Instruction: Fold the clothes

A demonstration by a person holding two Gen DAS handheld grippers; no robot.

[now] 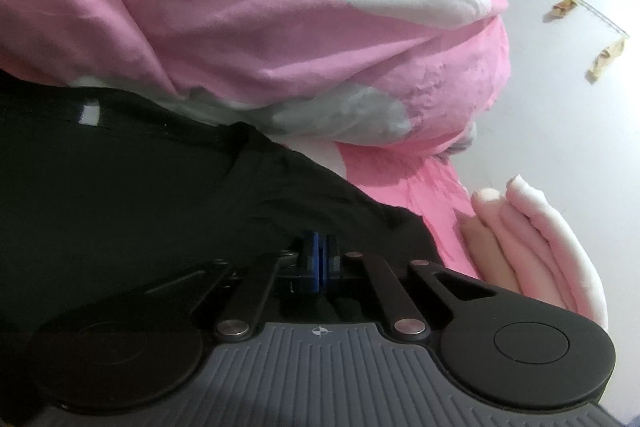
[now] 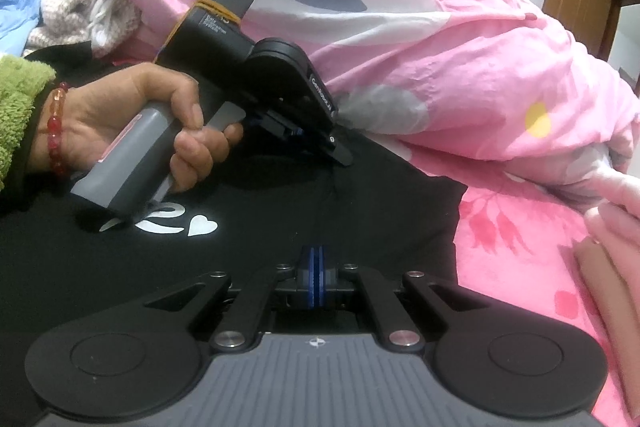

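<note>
You are working on a black garment (image 2: 280, 227) that is lying spread across the near part of the bed (image 2: 516, 227), its right edge ending beside the pink floral sheet and its far edge running along the heaped pink quilt (image 2: 400, 27). Your left gripper (image 2: 338, 147) is resting on the garment's far edge with its jaws together; whether cloth is pinched between them cannot be told. Your right gripper (image 2: 315, 267) is sitting low over the near part of the garment with its jaws together, and no cloth is showing between the blue pads. Expect the fabric to be light, limp and prone to sagging and wrinkling, so it will likely be dragging instead of lifting cleanly. Take hold at a hem or seam near a corner, since a doubled edge should be giving a firmer bite. A white heart print (image 2: 202, 227) is marking the upper face.
</note>
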